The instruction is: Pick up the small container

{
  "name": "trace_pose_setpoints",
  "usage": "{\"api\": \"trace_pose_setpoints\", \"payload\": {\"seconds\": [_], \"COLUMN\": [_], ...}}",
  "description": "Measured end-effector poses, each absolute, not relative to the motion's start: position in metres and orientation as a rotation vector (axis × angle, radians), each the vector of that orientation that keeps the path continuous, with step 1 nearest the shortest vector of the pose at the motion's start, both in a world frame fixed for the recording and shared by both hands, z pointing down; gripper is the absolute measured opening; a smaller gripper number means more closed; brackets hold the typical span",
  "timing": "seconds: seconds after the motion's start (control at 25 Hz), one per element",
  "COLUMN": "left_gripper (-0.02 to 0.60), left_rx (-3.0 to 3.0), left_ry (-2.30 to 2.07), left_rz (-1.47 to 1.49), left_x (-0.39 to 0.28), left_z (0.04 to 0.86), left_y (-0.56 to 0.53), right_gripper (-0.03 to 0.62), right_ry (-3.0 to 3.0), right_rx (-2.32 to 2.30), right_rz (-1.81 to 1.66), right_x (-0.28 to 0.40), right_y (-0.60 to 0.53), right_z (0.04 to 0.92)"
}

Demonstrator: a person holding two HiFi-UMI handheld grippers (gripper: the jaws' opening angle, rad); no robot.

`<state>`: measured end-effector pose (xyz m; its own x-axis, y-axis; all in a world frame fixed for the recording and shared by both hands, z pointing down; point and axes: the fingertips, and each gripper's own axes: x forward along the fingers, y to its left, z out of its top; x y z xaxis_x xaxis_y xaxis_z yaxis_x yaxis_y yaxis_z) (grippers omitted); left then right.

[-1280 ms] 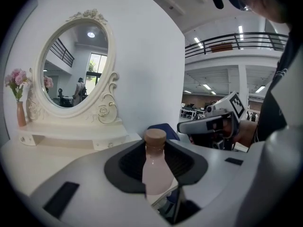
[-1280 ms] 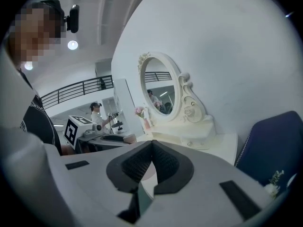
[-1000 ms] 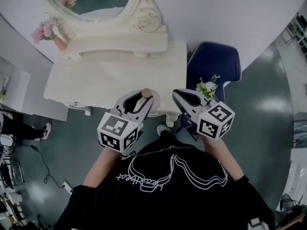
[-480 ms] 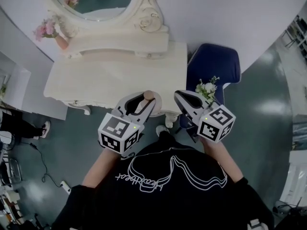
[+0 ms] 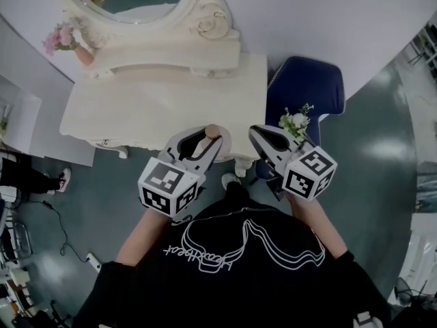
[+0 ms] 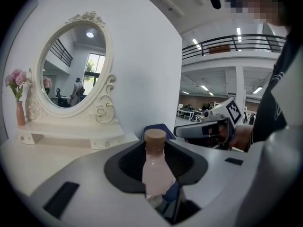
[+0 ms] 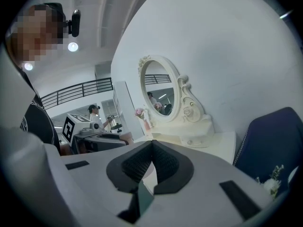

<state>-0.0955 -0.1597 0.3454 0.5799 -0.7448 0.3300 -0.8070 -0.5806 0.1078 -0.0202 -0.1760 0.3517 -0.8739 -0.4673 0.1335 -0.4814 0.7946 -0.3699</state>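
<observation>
Your left gripper (image 5: 203, 141) is clamped on the small container (image 6: 154, 173), a pale pink bottle with a brown cap, held upright over the near edge of the dressing table (image 5: 136, 108). Treat it as light, rigid and smooth; grip the body below the cap. Its contents cannot be determined. Your right gripper (image 7: 150, 148) is closed and empty. At far left, a vase (image 5: 83, 55) holds pink flowers.

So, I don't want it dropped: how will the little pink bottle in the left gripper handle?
The bottle looks smooth and rigid, so it probably won't flex but might slip. Slim and tall, it would likely tip easily if set down. The left gripper clamps its body below the cap, which should steady it.
</observation>
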Motion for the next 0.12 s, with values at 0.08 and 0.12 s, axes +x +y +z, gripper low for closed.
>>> {"api": "trace_pose_setpoints", "payload": {"seconds": [0.08, 0.12], "left_gripper": [0.129, 0.129], "left_rx": [2.561, 2.559], "left_ry": [-1.285, -1.285], "left_rz": [0.368, 0.369], "left_x": [-0.0945, -0.094], "left_z": [0.3491, 0.351], "left_y": [-0.1613, -0.1621], "right_gripper": [0.006, 0.006], "right_ry": [-2.938, -2.936], "right_rx": [0.776, 0.775], "right_rz": [0.627, 0.629], "right_x": [-0.0193, -0.0188], "right_y": [-0.1769, -0.1773], "right_z": [0.3554, 0.3573]}}
